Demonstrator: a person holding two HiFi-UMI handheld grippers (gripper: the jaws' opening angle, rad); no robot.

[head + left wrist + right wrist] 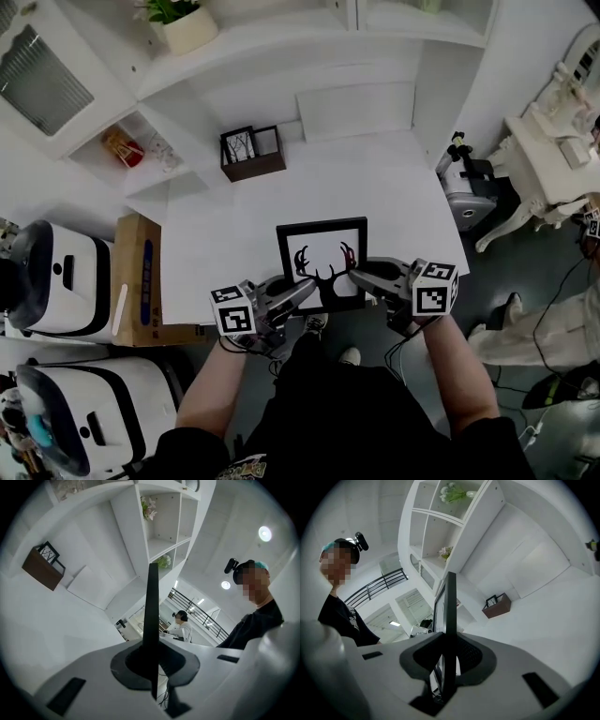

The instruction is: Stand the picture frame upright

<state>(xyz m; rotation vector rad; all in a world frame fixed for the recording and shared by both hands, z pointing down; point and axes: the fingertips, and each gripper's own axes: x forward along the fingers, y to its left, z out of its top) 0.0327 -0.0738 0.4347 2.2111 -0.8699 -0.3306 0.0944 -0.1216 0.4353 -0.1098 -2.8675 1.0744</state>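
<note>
The picture frame (322, 246), black-edged with an antler print, is held at the white table's (375, 178) front edge, its face turned up toward the head camera. My left gripper (307, 289) is shut on its lower left part and my right gripper (356, 275) is shut on its lower right side. In the left gripper view the picture frame (151, 611) shows edge-on as a thin black strip rising from the left gripper (152, 667). The right gripper view shows the picture frame's (450, 611) black edge and glass clamped in the right gripper (446, 663).
A brown box (253, 155) holding a small framed picture stands at the table's back left. White shelving with a potted plant (187, 23) lines the rear. A cardboard box (139, 277) and white machines (56, 272) sit left of the table. A person (553, 319) stands at the right.
</note>
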